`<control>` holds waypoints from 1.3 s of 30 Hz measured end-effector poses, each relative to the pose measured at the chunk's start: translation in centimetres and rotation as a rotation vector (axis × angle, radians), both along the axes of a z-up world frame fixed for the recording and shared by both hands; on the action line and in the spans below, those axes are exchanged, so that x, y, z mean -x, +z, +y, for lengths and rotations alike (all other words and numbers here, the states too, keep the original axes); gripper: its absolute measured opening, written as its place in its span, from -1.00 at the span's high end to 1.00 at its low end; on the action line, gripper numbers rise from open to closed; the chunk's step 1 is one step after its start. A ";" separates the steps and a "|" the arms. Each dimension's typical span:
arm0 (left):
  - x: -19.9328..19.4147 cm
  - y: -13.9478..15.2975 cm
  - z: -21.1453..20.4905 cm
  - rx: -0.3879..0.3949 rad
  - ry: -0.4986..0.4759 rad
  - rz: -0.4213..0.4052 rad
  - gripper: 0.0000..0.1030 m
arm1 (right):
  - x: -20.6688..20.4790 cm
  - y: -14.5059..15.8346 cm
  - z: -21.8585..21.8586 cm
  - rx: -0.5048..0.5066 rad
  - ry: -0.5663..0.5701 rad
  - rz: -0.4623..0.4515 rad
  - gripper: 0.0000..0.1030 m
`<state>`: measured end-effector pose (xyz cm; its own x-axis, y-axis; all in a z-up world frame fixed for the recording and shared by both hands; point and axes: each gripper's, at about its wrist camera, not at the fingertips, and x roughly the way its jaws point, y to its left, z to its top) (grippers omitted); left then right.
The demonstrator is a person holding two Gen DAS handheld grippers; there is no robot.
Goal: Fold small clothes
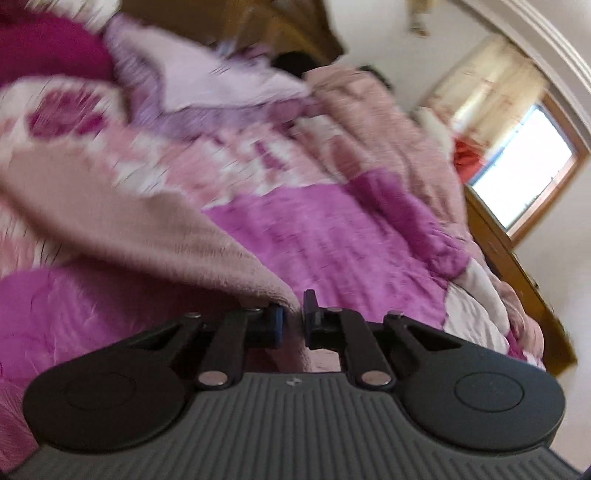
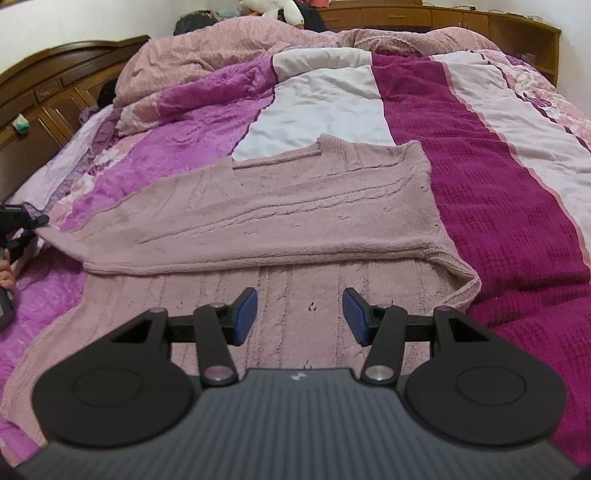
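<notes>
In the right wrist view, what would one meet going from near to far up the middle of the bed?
Right gripper → pink knitted sweater → white patch of the bedspread → rumpled pink quilt → white plush toy.

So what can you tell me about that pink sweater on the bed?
The pink sweater is a dusty-pink, fuzzy knit with ribbed lines. It lies spread on the striped bedcover, partly folded over itself. The left tool is shut on its edge, pulling one corner out. The right tool hangs open above its near part.

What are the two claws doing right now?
Left gripper: closed on a corner of the pink sweater.
Right gripper: open, holding nothing, above the sweater.
</notes>
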<state>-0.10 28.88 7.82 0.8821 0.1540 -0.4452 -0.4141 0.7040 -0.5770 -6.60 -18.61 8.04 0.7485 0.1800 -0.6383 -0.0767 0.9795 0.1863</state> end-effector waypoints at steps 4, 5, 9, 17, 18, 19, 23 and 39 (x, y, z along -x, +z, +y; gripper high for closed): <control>0.9 1.9 -1.9 -0.060 -0.044 -0.047 0.80 | 0.3 0.1 -0.9 -0.039 -0.020 -0.025 -0.04; 1.1 2.4 -2.6 -0.080 -0.058 -0.054 0.80 | 0.4 0.0 -1.0 -0.054 -0.023 -0.031 -0.04; 1.5 3.8 -4.9 -0.161 -0.117 -0.065 0.80 | 0.7 -0.2 -1.5 -0.091 -0.031 -0.042 -0.04; 1.6 6.7 -11.0 -0.283 -0.266 -0.136 0.80 | 0.1 -0.5 -2.0 -0.110 -0.041 -0.035 -0.04; 1.5 6.9 -11.9 -0.296 -0.290 -0.141 0.80 | 0.0 -0.6 -2.1 -0.113 -0.044 -0.033 -0.03; 1.4 7.1 -12.9 -0.312 -0.312 -0.143 0.80 | -0.1 -0.6 -2.1 -0.114 -0.045 -0.031 -0.03; 0.4 6.7 -16.9 -0.362 -0.409 -0.134 0.80 | -0.5 -1.0 -2.1 -0.110 -0.046 -0.018 -0.03; -4.5 -4.9 -24.3 -0.334 -0.579 0.172 0.73 | -2.2 -2.2 -2.1 -0.091 -0.044 0.023 -0.03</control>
<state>4.35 4.53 2.90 0.7847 -0.1674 -0.5969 0.0160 0.9680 -0.2503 -4.42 -20.68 5.82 0.7420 0.2058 -0.6380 -0.0291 0.9607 0.2761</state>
